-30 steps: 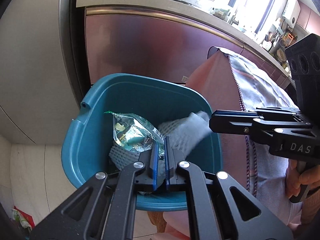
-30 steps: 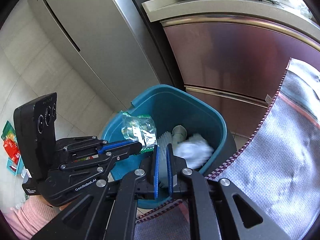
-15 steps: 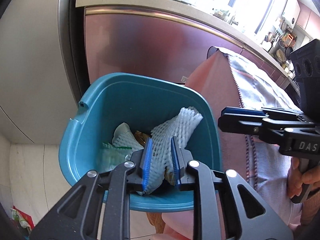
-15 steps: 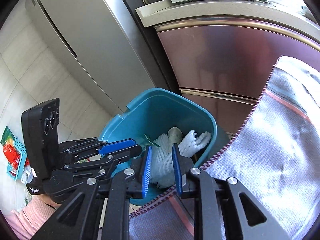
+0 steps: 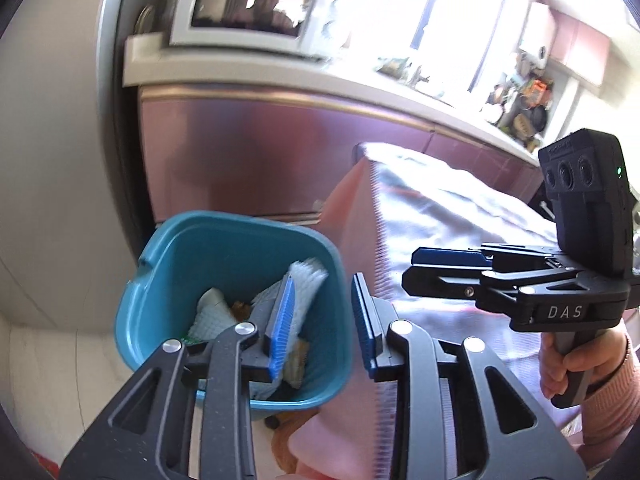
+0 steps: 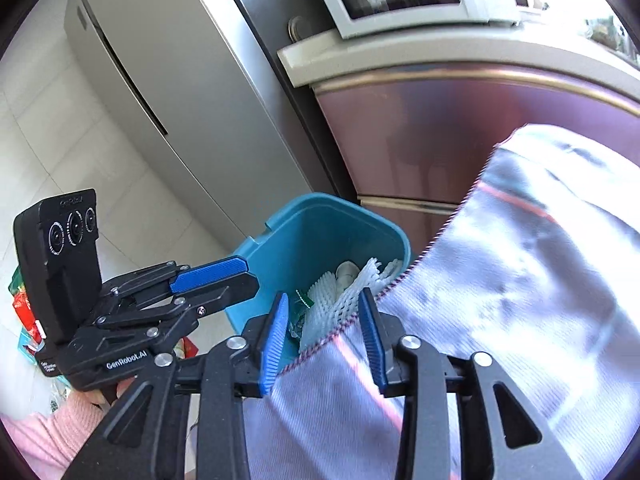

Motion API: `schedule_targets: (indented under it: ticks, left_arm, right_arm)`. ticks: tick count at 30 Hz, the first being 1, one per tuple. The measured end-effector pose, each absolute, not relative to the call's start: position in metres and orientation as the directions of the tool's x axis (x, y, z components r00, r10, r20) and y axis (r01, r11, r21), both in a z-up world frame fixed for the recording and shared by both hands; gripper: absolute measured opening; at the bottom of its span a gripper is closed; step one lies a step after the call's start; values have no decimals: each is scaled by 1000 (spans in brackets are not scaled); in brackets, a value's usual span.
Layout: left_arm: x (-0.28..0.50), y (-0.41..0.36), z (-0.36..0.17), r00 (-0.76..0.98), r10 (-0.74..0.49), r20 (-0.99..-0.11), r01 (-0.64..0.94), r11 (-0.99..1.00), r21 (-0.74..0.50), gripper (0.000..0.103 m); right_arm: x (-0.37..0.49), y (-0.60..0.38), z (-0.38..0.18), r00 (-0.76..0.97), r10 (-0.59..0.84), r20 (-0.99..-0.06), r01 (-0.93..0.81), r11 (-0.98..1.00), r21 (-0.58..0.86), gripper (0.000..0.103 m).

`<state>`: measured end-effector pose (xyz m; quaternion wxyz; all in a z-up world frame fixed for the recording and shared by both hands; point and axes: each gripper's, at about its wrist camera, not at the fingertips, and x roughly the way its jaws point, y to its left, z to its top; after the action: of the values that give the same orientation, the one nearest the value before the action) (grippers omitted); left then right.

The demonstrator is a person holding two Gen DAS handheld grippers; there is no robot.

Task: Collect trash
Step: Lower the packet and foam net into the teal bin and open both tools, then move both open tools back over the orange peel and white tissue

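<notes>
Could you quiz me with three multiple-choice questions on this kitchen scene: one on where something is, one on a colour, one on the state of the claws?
1. Where is the white foam netting?
A. on the counter
B. inside the bin
C. on the floor

2. What colour is the bin?
A. red
B. teal
C. yellow

3. How do the two claws stand?
A. both shut on trash
B. one open, one shut
C. both open, holding nothing

Answers: 1 B, the netting lies among the trash within the bin's walls. 2 B, its walls and rim are teal. 3 C, the left claw and right claw have just been opening, with nothing between their blue pads.
</notes>
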<state>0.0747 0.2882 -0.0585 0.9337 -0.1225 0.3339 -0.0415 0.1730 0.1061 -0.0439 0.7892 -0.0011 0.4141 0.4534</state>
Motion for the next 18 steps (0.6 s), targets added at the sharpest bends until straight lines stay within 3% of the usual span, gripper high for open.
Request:
schedule_targets:
  ticks: [5, 13, 18]
  left_arm:
    - [65, 258, -36, 805, -212, -554, 84, 965, -248, 42]
    - [61, 187, -20, 788, -351, -505, 254, 934, -252, 50]
    - [65, 131, -24, 725, -464, -509, 374, 886, -275, 51]
  right_arm:
    - [152, 56, -20, 335, 724, -603, -712, 614, 342, 47]
    - [115, -36, 8, 518, 663, -540, -631, 723, 282, 55]
    - [97, -98, 8, 613, 569, -548, -524, 812, 257, 57]
